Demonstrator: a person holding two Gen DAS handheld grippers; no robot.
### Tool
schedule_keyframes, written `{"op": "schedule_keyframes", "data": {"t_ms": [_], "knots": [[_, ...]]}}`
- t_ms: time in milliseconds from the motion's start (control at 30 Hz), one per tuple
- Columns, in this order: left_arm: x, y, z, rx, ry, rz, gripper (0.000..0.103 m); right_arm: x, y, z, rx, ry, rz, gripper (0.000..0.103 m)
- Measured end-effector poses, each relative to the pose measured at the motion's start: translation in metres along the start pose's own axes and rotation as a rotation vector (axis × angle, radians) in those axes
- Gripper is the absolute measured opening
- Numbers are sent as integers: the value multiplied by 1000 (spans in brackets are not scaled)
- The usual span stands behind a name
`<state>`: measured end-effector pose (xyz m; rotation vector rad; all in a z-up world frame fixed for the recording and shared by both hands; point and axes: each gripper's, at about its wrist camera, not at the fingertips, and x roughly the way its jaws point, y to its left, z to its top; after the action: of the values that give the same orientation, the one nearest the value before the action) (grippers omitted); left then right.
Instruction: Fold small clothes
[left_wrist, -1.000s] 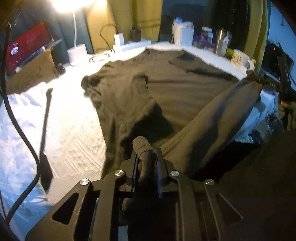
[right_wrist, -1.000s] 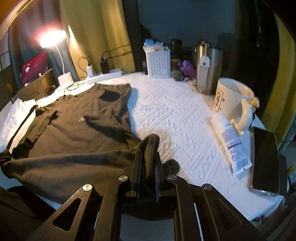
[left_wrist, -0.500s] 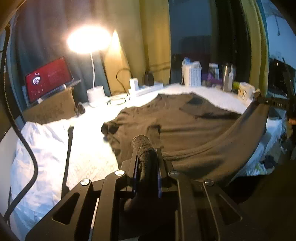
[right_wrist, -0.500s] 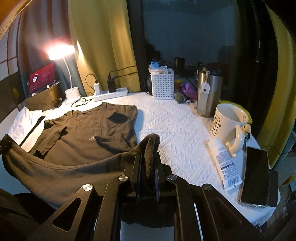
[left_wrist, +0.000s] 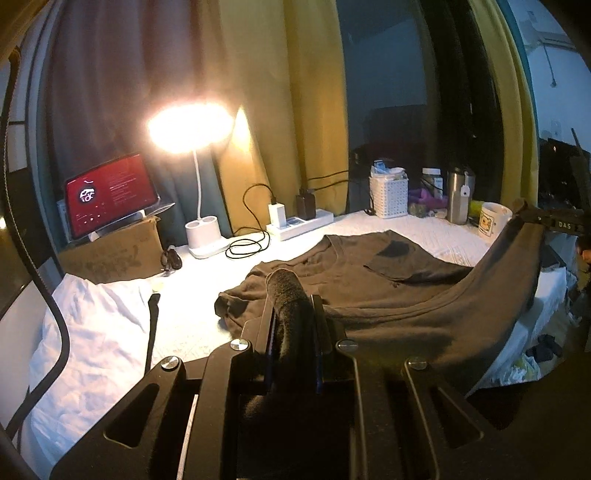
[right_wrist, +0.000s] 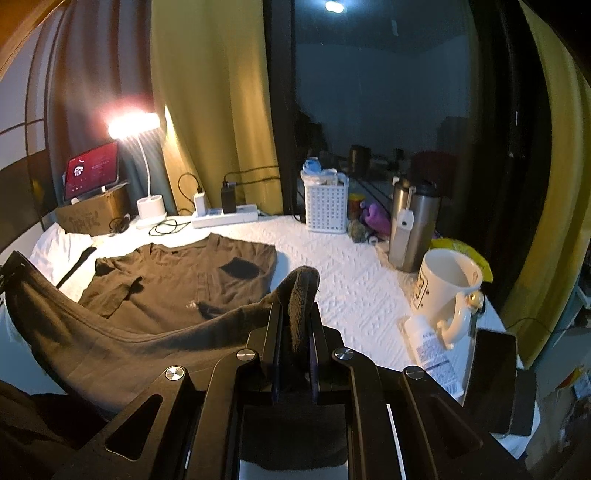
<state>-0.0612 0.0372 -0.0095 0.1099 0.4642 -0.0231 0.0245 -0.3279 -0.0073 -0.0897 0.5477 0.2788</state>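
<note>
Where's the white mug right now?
In the right wrist view the white mug stands at the right edge of the bed cover, between the steel tumbler behind it and the dark phone.

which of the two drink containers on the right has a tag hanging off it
The steel tumbler, the tall metallic one with a dark lid; a small white tag dangles at its side. The white mug beside it has a handle but no tag.

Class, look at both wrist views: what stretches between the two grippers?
The brown shirt's bottom hem, sagging between left gripper and right gripper; both views show it.
</note>
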Motion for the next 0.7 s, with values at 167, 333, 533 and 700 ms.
{"op": "schedule_keyframes", "data": {"t_ms": [167,333,533,700], "knots": [[5,5,5,-33,-14,4,14,1,-1,10,9,-29,12,11],[10,8,9,-48,-29,9,14,5,-1,19,19,-49,24,11],[16,18,17,-61,-52,32,14,14,1,32,2,-60,21,11],[23,28,21,-75,-57,54,14,26,1,44,-12,-59,21,11]]}}
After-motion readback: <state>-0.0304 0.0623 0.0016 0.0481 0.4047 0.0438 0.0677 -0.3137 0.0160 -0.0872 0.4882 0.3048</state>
